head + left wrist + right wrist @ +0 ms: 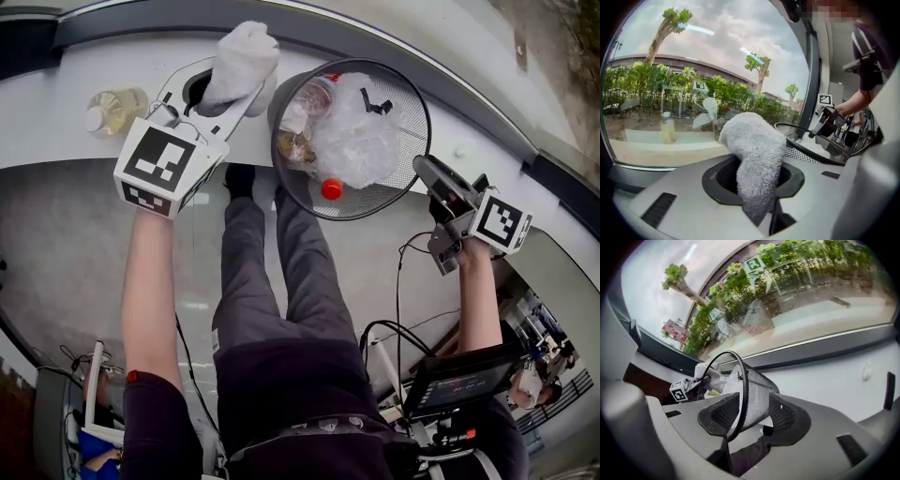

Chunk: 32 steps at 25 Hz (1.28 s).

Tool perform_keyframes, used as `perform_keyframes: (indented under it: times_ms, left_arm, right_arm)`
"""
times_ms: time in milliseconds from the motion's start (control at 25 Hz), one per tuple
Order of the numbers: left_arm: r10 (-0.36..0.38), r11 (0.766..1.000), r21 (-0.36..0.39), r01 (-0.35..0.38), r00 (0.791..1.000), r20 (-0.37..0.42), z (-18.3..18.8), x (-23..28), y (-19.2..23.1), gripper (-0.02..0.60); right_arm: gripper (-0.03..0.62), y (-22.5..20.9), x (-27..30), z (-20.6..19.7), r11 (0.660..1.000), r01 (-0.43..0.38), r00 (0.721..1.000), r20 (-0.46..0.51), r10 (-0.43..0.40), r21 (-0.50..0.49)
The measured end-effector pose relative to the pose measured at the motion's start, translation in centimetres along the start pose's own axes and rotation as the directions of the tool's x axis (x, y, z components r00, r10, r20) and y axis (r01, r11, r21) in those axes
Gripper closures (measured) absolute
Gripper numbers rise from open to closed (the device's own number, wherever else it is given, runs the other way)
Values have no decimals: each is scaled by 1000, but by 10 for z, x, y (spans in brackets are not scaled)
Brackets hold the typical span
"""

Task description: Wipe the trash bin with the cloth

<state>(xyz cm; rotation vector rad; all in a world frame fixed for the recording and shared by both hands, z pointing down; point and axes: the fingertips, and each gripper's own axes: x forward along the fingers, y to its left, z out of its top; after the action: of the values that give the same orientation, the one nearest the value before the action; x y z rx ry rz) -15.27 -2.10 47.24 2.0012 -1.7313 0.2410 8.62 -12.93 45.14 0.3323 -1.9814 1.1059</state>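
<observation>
Beside the mesh trash bin, my outstretched left tongs pinch the cloth; right tongs spread astride its rim.

The head camera looks steeply down from overhead on the bin and the ledge. The left gripper camera sits close behind the cloth, facing the window. The right gripper camera faces the window too, hard up against the bin. All three views share the bin.
</observation>
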Motion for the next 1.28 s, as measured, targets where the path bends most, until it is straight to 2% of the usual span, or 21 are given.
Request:
perform_keyframes:
  times_ms: [80,120,160,200,280,360,520,680,800,880,960,1040,1120,1240,1280]
  left_arm:
    - [-31,1000,4,31,1000,-5,4,5,-5,463]
    - [-51,999,1,51,999,-11,3,6,-10,463]
    - [-73,997,-6,73,997,-18,0,7,-16,464]
    - [-96,995,-16,96,995,-23,-5,8,-24,463]
    - [-132,990,-50,131,991,-15,-17,9,-37,463]
    - [-136,986,-92,136,991,2,-27,8,-46,463]
    - [-114,981,-155,114,993,9,-44,5,-50,463]
    - [-126,976,-184,119,992,-27,-68,-6,-65,463]
    - [-148,970,-203,135,988,-49,-83,-17,-84,463]
    - [-178,967,-199,161,982,-70,-93,-22,-99,463]
    - [-210,965,-183,190,973,-99,-102,-25,-114,463]
    - [-233,965,-154,213,965,-124,-107,-26,-123,463]
    - [-230,969,-127,213,964,-136,-106,-27,-124,463]
    - [-176,979,-125,162,977,-117,-100,-28,-104,463]
    - [-155,982,-126,142,982,-104,-97,-29,-95,463]
  right_arm:
    - [402,4,12,3,1000,-14,999,-40,13,-17]
    - [461,4,15,1,1000,-7,998,-56,7,-1]
    - [526,-1,13,-3,999,22,998,-64,-20,41]
    - [526,-11,7,-8,991,77,995,-65,-70,111]
    - [523,-30,-5,-20,946,166,986,-59,-156,276]
    - [511,-32,-3,-25,914,118,993,-26,-117,387]
    - [507,-23,7,-29,841,-2,999,43,-25,541]
    - [507,-7,12,-46,757,-72,996,90,18,649]
    - [507,7,14,-63,679,-127,991,117,61,723]
    - [508,19,17,-79,624,-158,987,109,116,765]
    - [516,37,23,-95,590,-187,976,81,201,786]
    - [520,54,29,-103,591,-205,965,59,256,780]
    - [519,62,31,-103,618,-214,962,53,268,756]
    - [512,67,26,-98,694,-226,961,42,272,684]
    - [488,67,22,-98,726,-220,963,28,268,652]
